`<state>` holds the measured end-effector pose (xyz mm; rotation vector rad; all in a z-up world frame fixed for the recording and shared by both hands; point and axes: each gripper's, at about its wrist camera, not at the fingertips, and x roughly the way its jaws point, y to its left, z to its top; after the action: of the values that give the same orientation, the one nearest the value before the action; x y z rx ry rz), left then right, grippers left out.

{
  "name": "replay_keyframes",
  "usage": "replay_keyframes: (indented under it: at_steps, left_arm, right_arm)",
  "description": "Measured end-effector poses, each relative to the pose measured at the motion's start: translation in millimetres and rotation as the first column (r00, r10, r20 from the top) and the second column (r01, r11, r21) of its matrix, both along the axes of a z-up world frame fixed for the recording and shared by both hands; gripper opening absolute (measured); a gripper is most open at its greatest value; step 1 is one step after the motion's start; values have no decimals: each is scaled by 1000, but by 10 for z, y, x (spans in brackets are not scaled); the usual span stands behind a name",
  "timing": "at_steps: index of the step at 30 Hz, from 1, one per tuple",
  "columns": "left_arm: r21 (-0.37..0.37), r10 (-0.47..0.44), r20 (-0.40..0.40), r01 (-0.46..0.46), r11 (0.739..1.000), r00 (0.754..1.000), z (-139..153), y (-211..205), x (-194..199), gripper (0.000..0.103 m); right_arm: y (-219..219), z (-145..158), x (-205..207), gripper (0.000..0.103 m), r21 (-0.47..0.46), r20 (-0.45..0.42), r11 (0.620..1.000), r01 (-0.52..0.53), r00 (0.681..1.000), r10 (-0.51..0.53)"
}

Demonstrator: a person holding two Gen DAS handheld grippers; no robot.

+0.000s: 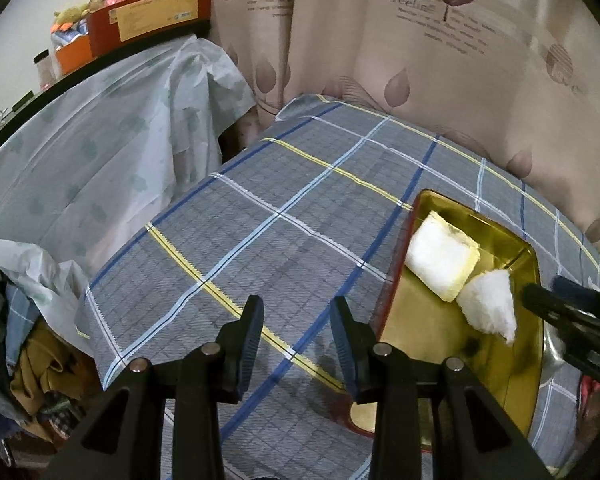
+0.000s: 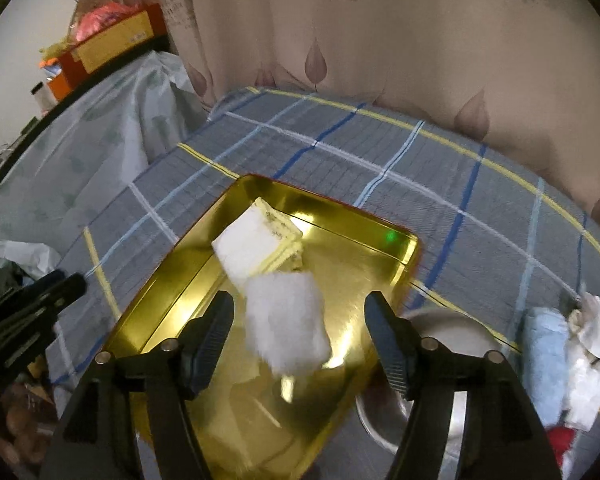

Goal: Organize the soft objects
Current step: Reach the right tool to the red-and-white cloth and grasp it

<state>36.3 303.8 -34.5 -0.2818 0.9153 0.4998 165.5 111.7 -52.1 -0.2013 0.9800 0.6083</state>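
Observation:
A gold metal tray (image 2: 172, 280) with a red outer rim lies on the plaid cloth; it also shows in the left wrist view (image 1: 440, 344). In it lie a white and pale yellow folded sponge cloth (image 2: 252, 244) (image 1: 440, 256) and a white fluffy cotton piece (image 2: 286, 324) (image 1: 490, 304). My right gripper (image 2: 300, 316) is open, its fingers apart on either side of the cotton piece, not touching it. My left gripper (image 1: 296, 320) is open and empty over the cloth, left of the tray. The right gripper's fingers (image 1: 560, 300) show at the tray's right edge.
A metal bowl (image 2: 452, 332) sits right of the tray. A light blue cloth (image 2: 544, 348), white crumpled material (image 2: 592, 364) and something red (image 2: 560, 440) lie at the far right. A curtain (image 1: 420, 40) hangs behind. A covered table (image 1: 100, 140) with boxes stands left.

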Motion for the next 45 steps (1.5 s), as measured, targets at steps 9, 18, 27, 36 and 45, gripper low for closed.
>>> replay_keyframes:
  at_steps: [9, 18, 27, 36, 45]
  left_arm:
    - [47, -43, -15, 44, 998, 999, 4, -190, 18, 35]
    - [71, -63, -25, 64, 995, 998, -10, -306, 28, 35]
    - [90, -86, -44, 90, 992, 995, -52, -380, 56, 35]
    - [103, -106, -62, 112, 988, 992, -82, -437, 82, 35]
    - [106, -115, -77, 122, 987, 990, -112, -449, 104, 35]
  right_arm:
    - [-961, 283, -442, 67, -15, 28, 999, 35, 999, -35]
    - [-2148, 357, -486, 71, -132, 31, 977, 169, 986, -166]
    - [-2925, -48, -347, 85, -194, -151, 947, 257, 946, -287]
    - [-2815, -343, -108, 92, -210, -262, 954, 213, 928, -265]
    - [-2578, -586, 111, 94, -275, -333, 949, 154, 911, -245]
